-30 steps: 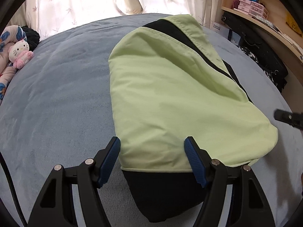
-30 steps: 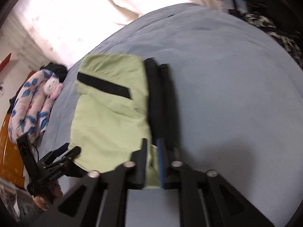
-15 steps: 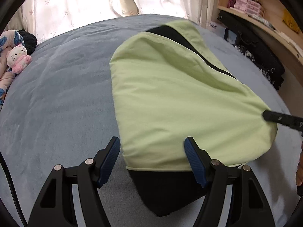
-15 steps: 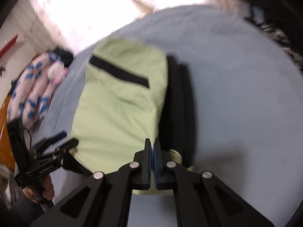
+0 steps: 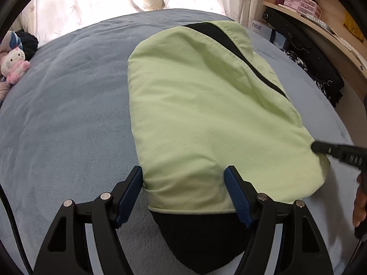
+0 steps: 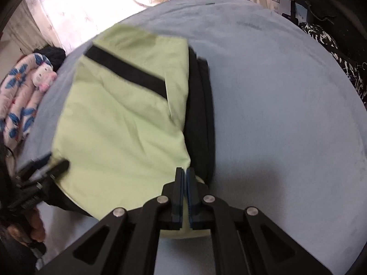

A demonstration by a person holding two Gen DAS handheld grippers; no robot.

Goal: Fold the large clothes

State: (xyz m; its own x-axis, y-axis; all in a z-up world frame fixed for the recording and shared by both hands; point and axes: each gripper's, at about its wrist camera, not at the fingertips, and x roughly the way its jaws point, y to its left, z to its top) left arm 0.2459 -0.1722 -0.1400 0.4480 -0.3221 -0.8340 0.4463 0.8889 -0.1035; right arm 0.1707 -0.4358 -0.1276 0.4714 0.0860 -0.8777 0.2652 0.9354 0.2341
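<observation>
The green-and-black garment [image 5: 206, 119] lies half folded in the middle of the blue bed [image 5: 68, 114], so there is flat room all round for the next fold. The right tongs [image 6: 185, 171] are pressed together, seemingly pinching its near corner at about four o'clock of the green panel, probably to carry that edge across. The left tongs [image 5: 183, 183] are spread, straddling the six o'clock hem without gripping it, likely waiting to take the matching corner.
</observation>
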